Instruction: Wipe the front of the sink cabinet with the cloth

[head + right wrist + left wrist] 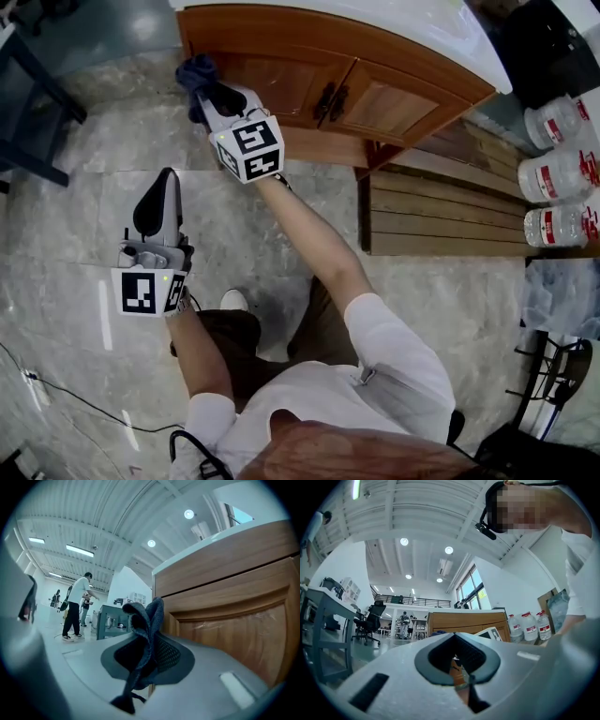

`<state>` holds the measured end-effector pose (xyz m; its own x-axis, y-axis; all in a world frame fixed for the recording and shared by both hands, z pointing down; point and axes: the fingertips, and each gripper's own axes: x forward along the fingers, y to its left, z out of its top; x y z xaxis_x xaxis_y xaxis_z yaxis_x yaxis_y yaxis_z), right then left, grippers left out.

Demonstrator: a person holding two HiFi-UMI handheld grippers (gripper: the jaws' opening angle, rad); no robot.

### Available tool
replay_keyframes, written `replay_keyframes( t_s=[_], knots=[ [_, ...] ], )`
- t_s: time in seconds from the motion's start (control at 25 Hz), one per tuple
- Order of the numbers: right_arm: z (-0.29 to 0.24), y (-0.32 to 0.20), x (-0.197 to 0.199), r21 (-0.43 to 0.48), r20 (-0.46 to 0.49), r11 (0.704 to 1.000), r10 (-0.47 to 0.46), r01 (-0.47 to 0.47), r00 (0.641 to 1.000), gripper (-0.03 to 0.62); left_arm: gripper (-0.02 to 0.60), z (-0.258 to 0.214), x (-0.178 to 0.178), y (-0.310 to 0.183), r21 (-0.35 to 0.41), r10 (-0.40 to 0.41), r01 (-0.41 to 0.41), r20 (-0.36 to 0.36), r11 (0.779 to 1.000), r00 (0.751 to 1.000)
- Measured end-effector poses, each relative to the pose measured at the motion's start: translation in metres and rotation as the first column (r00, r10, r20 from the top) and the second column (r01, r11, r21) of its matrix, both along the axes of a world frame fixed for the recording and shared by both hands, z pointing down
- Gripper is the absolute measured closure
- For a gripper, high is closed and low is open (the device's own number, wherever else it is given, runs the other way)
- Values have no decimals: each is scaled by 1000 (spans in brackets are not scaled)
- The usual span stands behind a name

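Observation:
The sink cabinet (281, 84) is of orange-brown wood with two doors and a white top. My right gripper (204, 92) is shut on a dark blue cloth (194, 73), held at the left edge of the left door. In the right gripper view the cloth (145, 620) sticks up out of the jaws, right beside the cabinet's panelled front (234, 620). My left gripper (164, 187) hangs lower over the marble floor, well short of the cabinet, jaws together with nothing between them. The left gripper view shows the cabinet (466, 620) straight ahead beyond the jaws.
A slatted wooden platform (450, 211) lies on the floor right of the cabinet, with large water bottles (562, 173) beside it. A dark table leg (37, 103) stands at far left. A thin cable (56, 389) runs across the floor. People (77, 606) stand far off.

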<state>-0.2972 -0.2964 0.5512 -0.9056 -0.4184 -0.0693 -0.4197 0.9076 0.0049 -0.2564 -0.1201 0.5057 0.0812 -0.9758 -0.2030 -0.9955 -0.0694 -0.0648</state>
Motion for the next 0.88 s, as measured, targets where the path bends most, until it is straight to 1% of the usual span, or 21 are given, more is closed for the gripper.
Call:
replay_keyframes(
  t_s=[0.16,0.28,0.4,0.52,0.68,0.88],
  knots=[
    [1,-18,-10,16,-24,999,50,-50,998,522,577,0,-3,3,2,-4,4,-9,1000,1000],
    [1,-22,-7,34,-48,997,69,-67,996,522,577,-3,-4,2,8,2,-2,-8,1000,1000],
    [1,-25,2,43,-55,995,92,-90,994,522,577,1,-3,0,-5,7,-7,-3,1000,1000],
    [2,-32,19,32,-45,992,127,-125,991,522,577,4,-2,-1,-22,7,-7,8,1000,1000],
    [5,-50,55,-4,-20,982,187,-188,982,520,577,4,-1,0,-28,5,-4,19,1000,1000],
    [5,-60,96,1,-7,971,237,-237,971,520,577,4,-1,2,-22,-3,3,18,1000,1000]
  ],
)
